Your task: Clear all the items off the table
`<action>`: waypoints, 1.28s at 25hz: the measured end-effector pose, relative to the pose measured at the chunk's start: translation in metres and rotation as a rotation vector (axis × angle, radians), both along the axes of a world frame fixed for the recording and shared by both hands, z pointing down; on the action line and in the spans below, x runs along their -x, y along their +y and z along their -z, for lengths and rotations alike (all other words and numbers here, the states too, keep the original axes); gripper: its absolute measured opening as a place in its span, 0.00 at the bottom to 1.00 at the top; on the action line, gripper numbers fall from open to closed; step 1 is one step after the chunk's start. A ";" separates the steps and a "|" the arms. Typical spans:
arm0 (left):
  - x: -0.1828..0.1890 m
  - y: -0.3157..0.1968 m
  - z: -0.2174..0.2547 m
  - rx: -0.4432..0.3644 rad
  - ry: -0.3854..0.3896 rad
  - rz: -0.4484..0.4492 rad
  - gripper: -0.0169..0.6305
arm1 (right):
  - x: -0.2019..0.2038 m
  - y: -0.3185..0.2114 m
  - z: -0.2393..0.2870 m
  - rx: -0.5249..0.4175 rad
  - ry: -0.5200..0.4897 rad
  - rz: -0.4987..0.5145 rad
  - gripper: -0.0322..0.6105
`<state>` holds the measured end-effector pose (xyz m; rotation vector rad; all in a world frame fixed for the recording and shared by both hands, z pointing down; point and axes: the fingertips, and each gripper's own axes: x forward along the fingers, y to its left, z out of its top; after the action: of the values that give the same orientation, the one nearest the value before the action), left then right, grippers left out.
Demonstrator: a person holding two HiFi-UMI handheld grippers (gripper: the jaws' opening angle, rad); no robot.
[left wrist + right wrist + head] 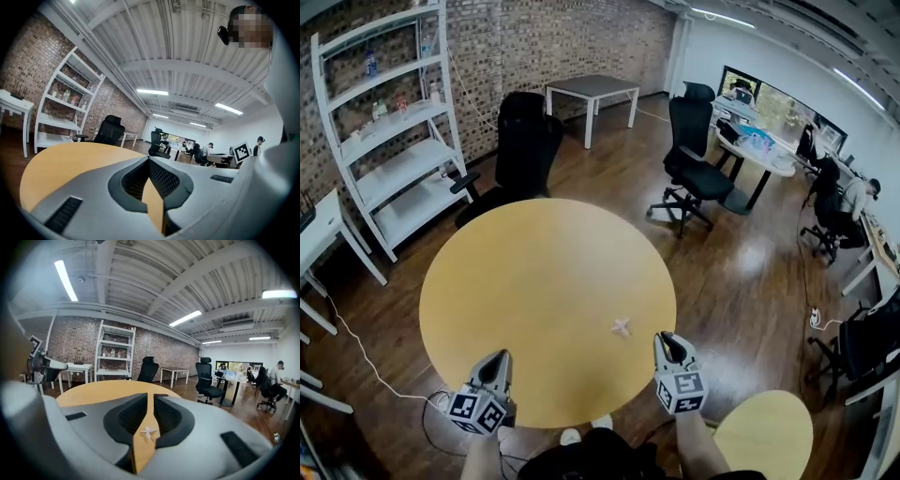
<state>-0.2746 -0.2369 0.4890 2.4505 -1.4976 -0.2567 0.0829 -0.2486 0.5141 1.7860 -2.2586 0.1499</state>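
At the far left a white shelf unit [389, 131] stands against the brick wall, and a black office chair [525, 141] stands just behind the round yellow table [544, 281]. The table top is nearly bare.

The left gripper [497, 356] hangs over the near left edge of the table, well apart from the task's thing. In the left gripper view its jaws [149, 160] meet at the tips, so they are closed, and nothing is between them; only the yellow table top [70, 159] is seen behind them.

One small white item [622, 327] lies flat on the table, in the near right part, just beside the tip of the right gripper [666, 337] and a little to its left. In the right gripper view the jaws [150, 397] stand only a thin slit apart. The white item [148, 431] shows through this slit, lying on the table [103, 390]; the pads do not press on it.

To the right, a second black chair [694, 155] stands on the wooden floor, and a smaller yellow table [764, 431] is at the lower right.
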 end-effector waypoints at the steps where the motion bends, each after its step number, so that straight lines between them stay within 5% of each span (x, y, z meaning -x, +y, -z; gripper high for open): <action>1: 0.004 -0.002 -0.004 0.012 0.001 0.011 0.01 | 0.005 -0.005 -0.003 0.009 0.001 0.007 0.14; 2: 0.006 -0.005 -0.007 0.021 0.002 0.019 0.01 | 0.009 -0.011 -0.006 0.021 -0.002 0.018 0.22; 5: 0.000 -0.014 -0.014 0.045 0.007 0.023 0.01 | 0.013 -0.029 -0.025 0.068 0.005 0.052 0.25; 10: -0.013 -0.029 -0.032 0.109 0.004 0.002 0.01 | 0.015 -0.057 -0.077 0.229 0.007 0.091 0.54; 16: -0.020 -0.054 -0.066 0.197 0.013 0.028 0.01 | 0.017 -0.083 -0.127 0.326 0.079 0.109 0.55; 21: -0.043 -0.064 -0.109 0.303 -0.087 0.014 0.01 | 0.023 -0.093 -0.168 0.421 0.079 0.152 0.55; 32: -0.066 -0.066 -0.141 0.429 -0.066 -0.011 0.01 | 0.030 -0.097 -0.231 0.591 0.058 0.201 0.55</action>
<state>-0.2083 -0.3026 0.6304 2.1385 -1.3921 0.1377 0.0533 -0.3455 0.7447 1.2342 -2.0445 0.6405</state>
